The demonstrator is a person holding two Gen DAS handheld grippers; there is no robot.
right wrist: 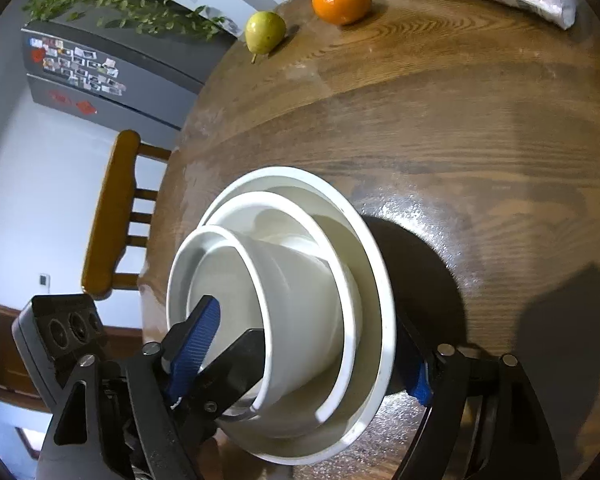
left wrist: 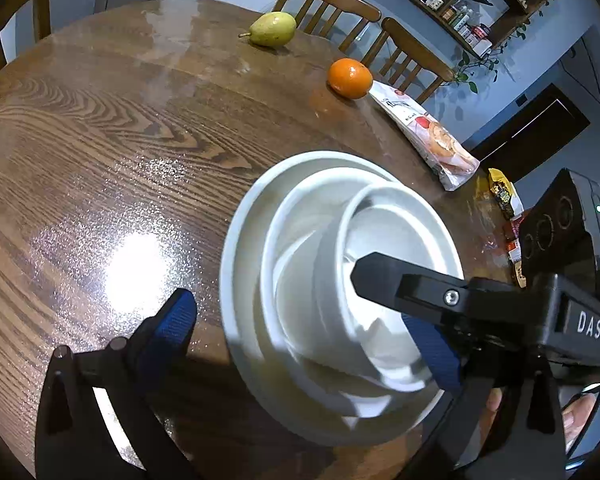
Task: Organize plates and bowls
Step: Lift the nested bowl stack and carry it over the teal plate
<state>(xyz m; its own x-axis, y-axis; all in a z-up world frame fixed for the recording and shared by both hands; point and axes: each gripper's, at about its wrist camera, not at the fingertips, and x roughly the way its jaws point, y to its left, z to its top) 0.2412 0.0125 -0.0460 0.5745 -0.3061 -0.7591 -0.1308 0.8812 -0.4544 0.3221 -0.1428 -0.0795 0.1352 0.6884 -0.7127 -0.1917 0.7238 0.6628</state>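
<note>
A round wooden surface (left wrist: pixel 100 152) fills both views, with chairs around it and a fridge (right wrist: pixel 100 72) behind.

Your left gripper (left wrist: pixel 300 320) has its jaws spread wide. One blue pad (left wrist: pixel 174 320) hangs just beside the outer rim of the plate (left wrist: pixel 236 240) with a gap showing, and the other reaches in over the small bowl (left wrist: pixel 380 192).

Your right gripper (right wrist: pixel 312 340) also stands wide. One pad is inside the small bowl and the other is down by the far side of the plate's rim. I cannot tell whether that outer pad is touching; the inner one is clear of the wall, so nothing is pinched.

The white stack sits between the two tools near your edge of the surface. The plate is at the bottom with the middle bowl (right wrist: pixel 300 208) in it. The small bowl leans on its side instead of sitting flat.

I judge the step in hand is seating that small bowl:
- Push its wall upright with one inner pad rather than squeezing all three rims at once.
- Keep the other tool still against the plate so the stack cannot slide off the near edge.
- Move slowly, since glazed dishes slip on each other.

The pear (left wrist: pixel 272 29), orange (left wrist: pixel 349 78) and snack bag (left wrist: pixel 420 128) lie well apart at the far side and need no attention.
</note>
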